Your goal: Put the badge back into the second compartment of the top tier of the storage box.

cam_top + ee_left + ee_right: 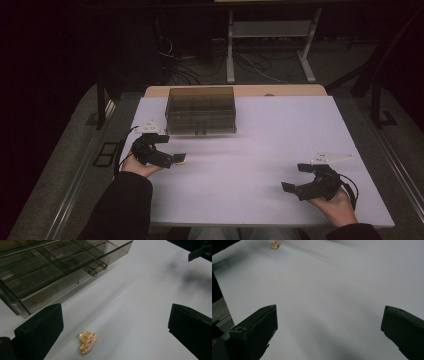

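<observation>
The small gold-and-pink trinket (88, 342) lies flat on the white table sheet (260, 150), between the spread jaws of the left gripper (115, 327), nearer the jaw at the left of that gripper's view than the one at the right. It touches neither jaw. The left gripper is released, its jaws wide apart, with bare sheet on both sides of the trinket. In the high view the trinket (181, 161) sits just at the tips of the left gripper (172, 159), on the side facing the table's middle.

Ahead of the left gripper's jaws and to their left stands the smoky clear plastic box (57, 267), its inside split into compartments and a small clear knob at its front. It is near the trinket but apart from it. In the high view the box (201, 110) stands beyond the left gripper, towards the far edge of the table.

The right gripper (292, 187) is also released, jaws wide apart over bare sheet, holding nothing. It rests well apart from the trinket, which in the right gripper view appears far ahead of the jaws and to their left (274, 245). A hand holds each gripper near the table's near edge.
</observation>
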`<state>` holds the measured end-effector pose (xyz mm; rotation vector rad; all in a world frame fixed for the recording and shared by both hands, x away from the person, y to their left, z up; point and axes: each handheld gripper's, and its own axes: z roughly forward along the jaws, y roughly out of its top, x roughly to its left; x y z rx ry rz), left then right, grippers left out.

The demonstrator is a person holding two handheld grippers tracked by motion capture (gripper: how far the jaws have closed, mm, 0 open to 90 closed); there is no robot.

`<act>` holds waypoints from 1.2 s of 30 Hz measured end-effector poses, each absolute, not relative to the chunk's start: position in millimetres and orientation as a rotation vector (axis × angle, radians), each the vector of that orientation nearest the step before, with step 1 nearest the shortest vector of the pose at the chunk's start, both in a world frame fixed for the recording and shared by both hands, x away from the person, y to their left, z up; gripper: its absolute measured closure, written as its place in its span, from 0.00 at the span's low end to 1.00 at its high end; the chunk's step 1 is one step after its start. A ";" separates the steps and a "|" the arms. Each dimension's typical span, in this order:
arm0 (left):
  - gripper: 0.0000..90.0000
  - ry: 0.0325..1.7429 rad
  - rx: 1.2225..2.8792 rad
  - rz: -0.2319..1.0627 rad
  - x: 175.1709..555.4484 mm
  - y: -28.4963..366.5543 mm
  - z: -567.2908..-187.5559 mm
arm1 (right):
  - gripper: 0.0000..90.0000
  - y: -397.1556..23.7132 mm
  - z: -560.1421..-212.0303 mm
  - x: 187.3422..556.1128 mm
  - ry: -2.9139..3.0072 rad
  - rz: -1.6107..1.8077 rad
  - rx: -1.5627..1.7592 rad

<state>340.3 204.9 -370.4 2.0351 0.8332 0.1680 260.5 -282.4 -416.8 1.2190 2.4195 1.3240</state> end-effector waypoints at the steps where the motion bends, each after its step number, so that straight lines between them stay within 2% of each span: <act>1: 0.00 0.834 2.038 0.167 341.6 205.7 -371.5 | 0.00 -282.6 -416.7 260.6 2.419 1.323 1.219; 36: 0.00 0.842 2.175 0.065 368.8 206.1 -405.4 | 0.00 -283.0 -417.5 261.1 2.434 1.304 1.211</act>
